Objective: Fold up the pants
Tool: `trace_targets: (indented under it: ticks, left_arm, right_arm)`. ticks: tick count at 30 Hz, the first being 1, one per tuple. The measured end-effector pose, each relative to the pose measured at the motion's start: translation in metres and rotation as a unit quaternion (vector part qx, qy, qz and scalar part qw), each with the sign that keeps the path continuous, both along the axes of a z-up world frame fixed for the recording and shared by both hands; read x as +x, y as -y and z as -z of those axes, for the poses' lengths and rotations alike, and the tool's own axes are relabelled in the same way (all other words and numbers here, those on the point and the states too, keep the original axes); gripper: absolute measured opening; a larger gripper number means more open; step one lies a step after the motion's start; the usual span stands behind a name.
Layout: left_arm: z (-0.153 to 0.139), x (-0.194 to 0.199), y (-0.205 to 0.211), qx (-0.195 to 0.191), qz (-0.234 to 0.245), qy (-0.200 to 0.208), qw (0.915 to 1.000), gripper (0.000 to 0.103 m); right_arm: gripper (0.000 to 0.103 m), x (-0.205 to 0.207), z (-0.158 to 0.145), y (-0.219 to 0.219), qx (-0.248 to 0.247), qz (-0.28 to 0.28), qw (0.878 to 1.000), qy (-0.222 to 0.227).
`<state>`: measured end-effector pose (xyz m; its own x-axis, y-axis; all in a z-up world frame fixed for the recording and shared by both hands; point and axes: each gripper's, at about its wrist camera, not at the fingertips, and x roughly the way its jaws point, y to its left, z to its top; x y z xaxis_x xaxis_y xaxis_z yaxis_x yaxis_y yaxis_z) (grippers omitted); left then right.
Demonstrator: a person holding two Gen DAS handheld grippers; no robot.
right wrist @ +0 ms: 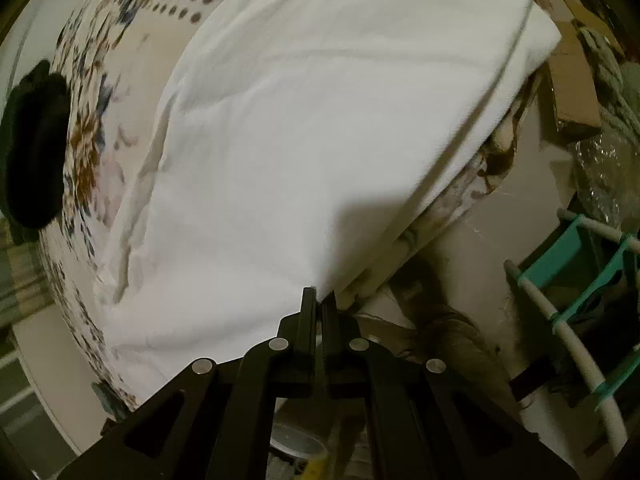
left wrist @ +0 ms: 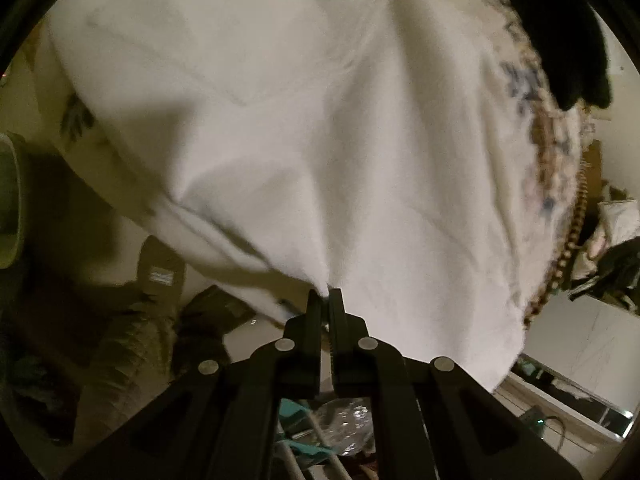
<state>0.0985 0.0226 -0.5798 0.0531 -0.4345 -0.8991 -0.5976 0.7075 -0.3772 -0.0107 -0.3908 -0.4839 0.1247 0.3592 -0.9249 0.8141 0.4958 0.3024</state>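
Dim, yellowish light. A floral-patterned bedspread [right wrist: 86, 128] covers the bed; a black cloth [left wrist: 560, 36] lies at upper right. Cardboard [right wrist: 576, 80] sits upper right, a white-and-teal rack [right wrist: 576, 304] at right.

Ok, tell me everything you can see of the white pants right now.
The white pants are plain, soft-looking cloth, creased, with a seam and a layered edge along one side. They lie spread over a floral-patterned bedspread, their near edge lifted. The left gripper and the right gripper each have their jaws shut on that edge, pulling the cloth into radiating folds. Waistband and legs cannot be told apart.
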Motion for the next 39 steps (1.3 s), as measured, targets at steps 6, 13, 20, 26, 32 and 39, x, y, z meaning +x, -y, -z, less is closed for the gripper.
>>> trace_targets:
  ticks: [6,13,20,26,32,39]
  left_arm:
    - [-0.018,0.022,0.012,0.071,0.076,-0.011,0.9945,0.01]
    - [-0.108,0.066,0.037,0.239,0.19,0.117,0.945,0.089]
    - [-0.083,0.139,0.018,0.291,0.228,0.106,0.9229,0.091]
    - [-0.05,0.177,-0.001,0.302,0.269,0.077,0.9111,0.091]
    - [-0.036,0.197,-0.025,0.279,0.275,0.057,0.9184,0.091]
    - [-0.032,0.201,-0.039,0.258,0.278,0.06,0.9234,0.091]
  right_arm:
    - [0.036,0.016,0.013,0.003,0.008,-0.039,0.999,-0.025]
    - [0.063,0.09,-0.059,-0.052,-0.045,-0.25,0.967,0.027]
    - [0.063,0.225,-0.073,-0.169,-0.048,-0.426,0.898,0.096]
    - [0.063,0.289,-0.043,-0.22,-0.058,-0.48,0.872,0.075]
    - [0.03,0.305,-0.005,-0.24,-0.045,-0.516,0.855,0.035]
    - [0.002,0.306,-0.028,-0.22,-0.088,-0.463,0.879,0.065]
